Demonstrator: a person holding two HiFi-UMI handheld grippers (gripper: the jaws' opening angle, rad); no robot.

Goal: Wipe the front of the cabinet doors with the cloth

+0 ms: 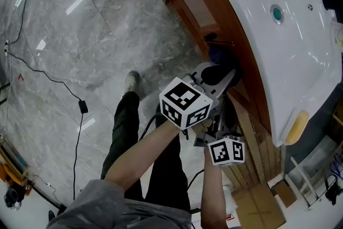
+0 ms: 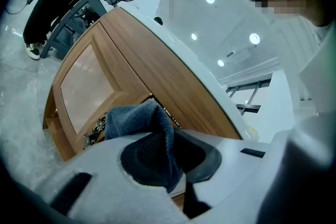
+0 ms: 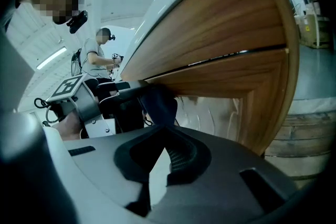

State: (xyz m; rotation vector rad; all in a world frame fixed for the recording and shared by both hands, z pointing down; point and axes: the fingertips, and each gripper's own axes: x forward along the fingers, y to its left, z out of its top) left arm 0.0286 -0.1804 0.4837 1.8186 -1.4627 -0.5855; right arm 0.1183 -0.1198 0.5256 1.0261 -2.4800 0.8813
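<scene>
Cloth [image 2: 140,124], blue and bunched, is pinched between the left gripper's [image 2: 164,159] jaws. Its free fold runs up and left from the pads toward the door [image 2: 86,86] and a dark ornate handle [image 2: 94,134]. The right gripper [image 3: 165,148], just beside, has its jaws pressed together on nothing. Its view shows the cloth from the side, under the wood. Only the head view shows the white counter [image 1: 278,56] above.

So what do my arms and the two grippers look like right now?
Both the left gripper and right gripper have pale grey plastic bodies with black ribbed pads inside the tongs. Each carries a white cube printed with black square markers. Your forearms are bare; you wear a grey top and dark trousers.
</scene>
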